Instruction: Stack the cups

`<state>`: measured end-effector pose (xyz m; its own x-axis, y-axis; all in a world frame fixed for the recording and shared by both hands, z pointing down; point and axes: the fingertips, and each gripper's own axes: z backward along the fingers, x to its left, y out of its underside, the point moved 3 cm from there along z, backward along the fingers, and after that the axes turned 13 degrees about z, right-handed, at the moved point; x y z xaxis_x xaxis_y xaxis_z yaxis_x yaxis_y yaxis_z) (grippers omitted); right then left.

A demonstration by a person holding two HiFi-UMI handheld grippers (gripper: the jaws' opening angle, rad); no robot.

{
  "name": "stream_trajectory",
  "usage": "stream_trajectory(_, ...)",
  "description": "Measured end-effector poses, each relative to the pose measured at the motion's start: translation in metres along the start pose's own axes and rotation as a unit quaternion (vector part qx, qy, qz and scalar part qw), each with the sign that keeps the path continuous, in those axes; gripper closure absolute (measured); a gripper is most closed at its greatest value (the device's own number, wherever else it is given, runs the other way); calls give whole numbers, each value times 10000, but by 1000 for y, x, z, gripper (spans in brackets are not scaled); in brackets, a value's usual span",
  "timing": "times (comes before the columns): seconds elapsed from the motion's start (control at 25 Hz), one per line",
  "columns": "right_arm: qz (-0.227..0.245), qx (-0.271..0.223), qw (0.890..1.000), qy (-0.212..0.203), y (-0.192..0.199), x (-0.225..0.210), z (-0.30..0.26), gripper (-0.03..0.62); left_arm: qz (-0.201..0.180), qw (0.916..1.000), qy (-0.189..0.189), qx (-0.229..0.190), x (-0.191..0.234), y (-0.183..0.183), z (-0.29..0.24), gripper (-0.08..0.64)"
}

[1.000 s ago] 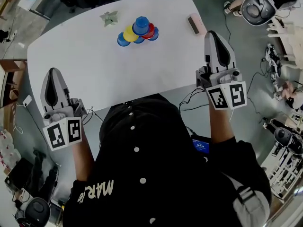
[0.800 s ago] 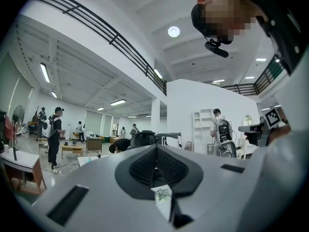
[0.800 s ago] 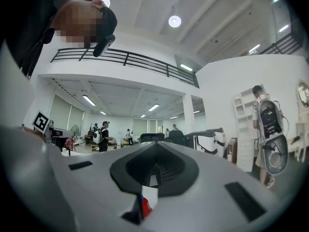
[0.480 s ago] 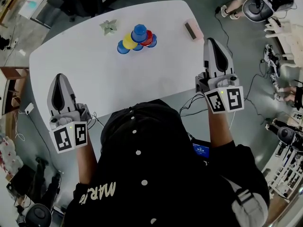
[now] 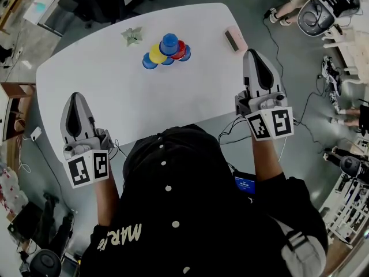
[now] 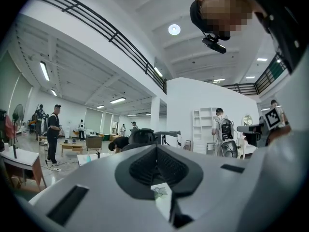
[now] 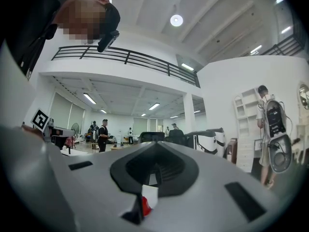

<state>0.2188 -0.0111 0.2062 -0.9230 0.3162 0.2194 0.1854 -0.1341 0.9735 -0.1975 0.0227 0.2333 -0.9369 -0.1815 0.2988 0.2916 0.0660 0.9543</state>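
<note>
Several cups stand bunched at the far middle of the white table (image 5: pixel 115 91): a blue cup (image 5: pixel 170 41) on top, a yellow cup (image 5: pixel 156 54) and a red cup (image 5: pixel 181 50) beside it, and small blue ones at the edges. My left gripper (image 5: pixel 75 97) hovers at the near left edge with its jaws together and nothing in them. My right gripper (image 5: pixel 252 54) is over the near right edge, also shut and empty. Both are far from the cups. In the gripper views the left gripper (image 6: pixel 157 146) and right gripper (image 7: pixel 157 143) fill the frame; a sliver of red cup (image 7: pixel 145 207) shows through the slit.
A green star-shaped thing (image 5: pixel 132 35) lies left of the cups and a pink box (image 5: pixel 235 39) sits near the far right edge. Cables, equipment and chairs surround the table on the floor. People stand in the hall behind.
The head view has shifted a little, so the table sits lower in the picture. Both grippers keep their places at the near edge, and the cups have not moved.
</note>
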Motion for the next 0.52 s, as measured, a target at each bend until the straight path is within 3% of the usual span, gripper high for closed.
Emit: stream_trajectory(0.52, 55, 27, 10000, 17, 5, -4, -5, 589, -6, 10000, 23, 33, -2, 3, -9, 549)
